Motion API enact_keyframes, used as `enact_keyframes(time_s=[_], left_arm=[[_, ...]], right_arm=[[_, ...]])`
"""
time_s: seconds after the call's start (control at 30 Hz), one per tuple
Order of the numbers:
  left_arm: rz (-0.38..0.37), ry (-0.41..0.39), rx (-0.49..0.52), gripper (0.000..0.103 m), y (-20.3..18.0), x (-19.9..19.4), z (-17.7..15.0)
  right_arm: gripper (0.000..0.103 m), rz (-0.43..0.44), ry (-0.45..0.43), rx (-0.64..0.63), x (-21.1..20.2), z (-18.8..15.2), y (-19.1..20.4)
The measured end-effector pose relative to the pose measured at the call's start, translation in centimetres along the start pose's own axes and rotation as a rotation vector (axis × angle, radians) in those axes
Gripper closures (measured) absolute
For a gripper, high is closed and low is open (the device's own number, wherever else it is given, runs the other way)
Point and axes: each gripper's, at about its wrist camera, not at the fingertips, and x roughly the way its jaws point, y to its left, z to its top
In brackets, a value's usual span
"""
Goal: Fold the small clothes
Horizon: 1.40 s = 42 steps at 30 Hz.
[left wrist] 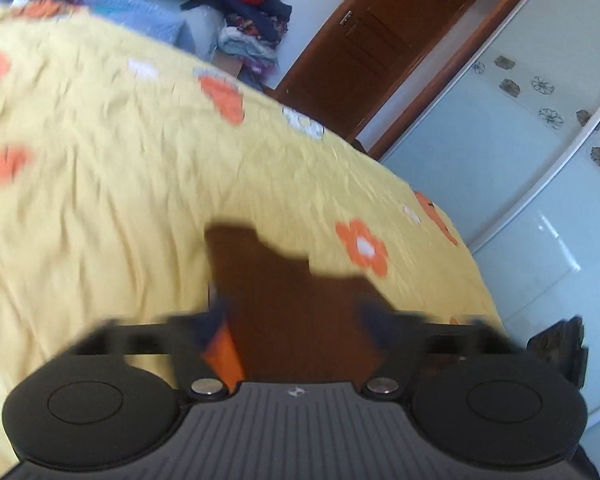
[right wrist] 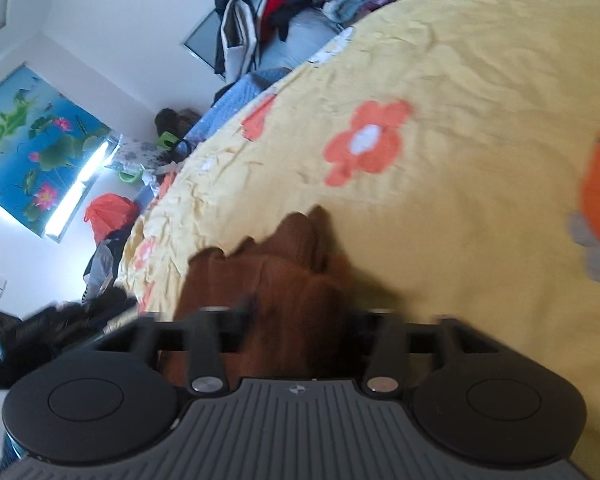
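Brown knit garment (left wrist: 296, 300) hangs between two hand-held grippers above a bed covered by a yellow sheet (left wrist: 120, 200) printed with orange and white flowers. In the left wrist view, the left gripper (left wrist: 292, 312) has dark cloth filling the whole gap between its fingers; the fingers look spread around a thick bunch, and whether they truly pinch it cannot be told through the blur. In the right wrist view, the right gripper (right wrist: 300, 316) frames a ribbed, rust-brown bunch of the same garment (right wrist: 296, 264), its free edge poking forward over the sheet; here too the cloth sits between the fingers, but the closing of the jaws is hidden behind it. Both views are smeared, which suggests the tools are in motion. Beyond the bed lie a heap of unsorted clothes (right wrist: 292, 4), a wooden door (left wrist: 384, 44) and a pale sliding wardrobe (left wrist: 512, 184).

Judging from this, the work is at the lifting-and-carrying step: the piece is raised off the bed, bunched and not yet laid flat, so folding proper has hardly begun. The next move likely calls for drawing the two grippers apart to stretch the cloth, then lowering it onto a bare stretch of sheet so the edges lie square before any fold is made.
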Motion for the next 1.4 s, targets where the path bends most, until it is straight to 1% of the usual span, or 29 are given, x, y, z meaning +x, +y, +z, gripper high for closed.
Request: enact_keyframes(time_s=[0.03, 0.1, 0.13, 0.17, 0.2, 0.23, 0.27, 0.3, 0.33, 0.43, 0.5, 0.57, 0.67, 0.73, 0.77, 0.8, 0.83, 0.87, 0.9, 0.93, 1.03, 1.1, 1.13, 1.2, 1.23, 1.27, 1.3, 1.33, 1.4], left_arm=[[0.004, 0.01, -0.011, 0.01, 0.2, 0.4, -0.9], [0.002, 0.083, -0.066, 0.01, 0.5, 2.1, -2.1], [-0.008, 0.098, -0.104, 0.011, 0.7, 2.8, -2.5], [-0.005, 0.061, -0.105, 0.011, 0.5, 2.9, -2.7], [-0.007, 0.064, -0.109, 0.012, 0.4, 3.3, -2.6], [-0.009, 0.063, -0.126, 0.035, 0.4, 3.8, -2.3], [-0.02, 0.086, -0.154, 0.065, 0.6, 4.5, -2.0], [-0.016, 0.126, -0.169, 0.089, 0.8, 5.3, -1.8], [0.005, 0.127, -0.166, 0.089, 0.8, 5.6, -1.6], [0.042, 0.07, -0.035, 0.092, -0.9, 4.4, -0.9], [0.039, 0.026, 0.042, 0.092, -1.8, 3.1, 0.3], [0.071, -0.022, 0.111, 0.092, -2.4, 2.4, 2.1], [0.121, -0.081, 0.143, 0.091, -2.3, 1.9, 4.5], [0.158, -0.062, 0.173, 0.082, -1.7, 2.6, 4.8], [0.201, -0.033, 0.189, 0.077, -1.1, 3.2, 4.5], [0.254, 0.005, 0.172, 0.066, -0.1, 3.7, 4.0], [0.282, 0.049, 0.129, 0.054, 1.1, 3.8, 3.4], [0.261, 0.077, 0.07, 0.047, 2.4, 3.3, 2.5], [0.201, 0.074, 0.002, 0.038, 3.7, 2.2, 1.7], [0.133, 0.066, -0.068, 0.033, 4.9, 0.9, 0.8], [-0.052, 0.107, -0.24, 0.031, 6.8, -1.5, -1.6], [-0.114, 0.125, -0.301, 0.031, 7.1, -1.7, -3.2], [-0.113, 0.111, -0.276, 0.031, 6.6, -1.8, -3.6], [-0.076, 0.1, -0.214, 0.035, 5.5, -1.7, -3.9], [-0.048, 0.117, -0.197, 0.063, 5.0, -1.6, -3.7], [-0.033, 0.145, -0.186, 0.074, 4.7, -1.6, -3.6], [-0.029, 0.149, -0.173, 0.075, 4.5, -1.8, -3.4], [-0.017, 0.14, -0.141, 0.077, 4.2, -2.5, -3.4], [0.024, 0.137, -0.066, 0.078, 3.7, -3.7, -3.7]], right_arm=[[0.021, 0.007, -0.004, 0.005, -0.7, -0.1, -0.4], [0.021, 0.016, 0.004, 0.017, -1.5, -0.3, -0.9], [0.021, 0.013, 0.017, 0.02, -1.6, -0.2, -1.1], [0.021, 0.003, 0.034, 0.018, -1.4, -0.2, -1.1], [0.022, -0.011, 0.057, 0.014, -1.0, -0.3, -1.1], [0.025, -0.003, 0.059, -0.001, -0.9, -0.4, -1.0], [0.041, 0.005, 0.068, -0.008, -0.6, -0.4, -0.9], [0.058, 0.008, 0.084, -0.003, -0.2, -0.5, -0.9], [0.071, 0.011, 0.112, 0.008, 0.3, -0.6, -0.9], [0.071, 0.016, 0.091, -0.015, 0.5, -1.1, -0.3], [0.072, 0.054, 0.065, -0.015, 0.0, -1.2, 0.3], [0.072, 0.09, 0.046, -0.029, -0.2, -0.8, 1.3], [0.073, 0.135, 0.018, -0.041, 0.9, 0.1, 2.9], [0.072, 0.143, 0.0, -0.027, 2.0, 0.5, 3.3], [0.062, 0.114, -0.002, -0.014, 2.7, 0.6, 3.4], [0.057, 0.067, 0.001, 0.001, 3.4, 0.6, 3.2], [0.044, 0.024, 0.004, 0.014, 3.9, 0.5, 2.9], [0.034, -0.011, 0.02, 0.025, 4.0, 0.2, 2.5], [0.032, -0.014, 0.031, 0.035, 3.7, -0.2, 2.2], [0.027, 0.014, 0.029, 0.044, 2.8, -0.7, 1.9], [0.014, 0.088, 0.031, 0.06, -0.6, -2.7, 1.5], [0.012, 0.128, 0.071, 0.068, -1.7, -4.1, 1.6], [0.012, 0.133, 0.094, 0.058, -1.8, -4.7, 2.0], [0.017, 0.13, 0.13, 0.016, -1.2, -5.7, 3.1], [0.038, 0.114, 0.146, -0.008, -0.5, -6.0, 3.7], [0.066, 0.086, 0.179, -0.035, 0.3, -6.5, 4.1], [0.072, 0.056, 0.208, -0.066, 1.0, -6.9, 4.5], [0.073, 0.036, 0.209, -0.103, 1.2, -7.2, 5.0], [0.077, 0.048, 0.204, -0.146, 0.3, -7.5, 5.6]])
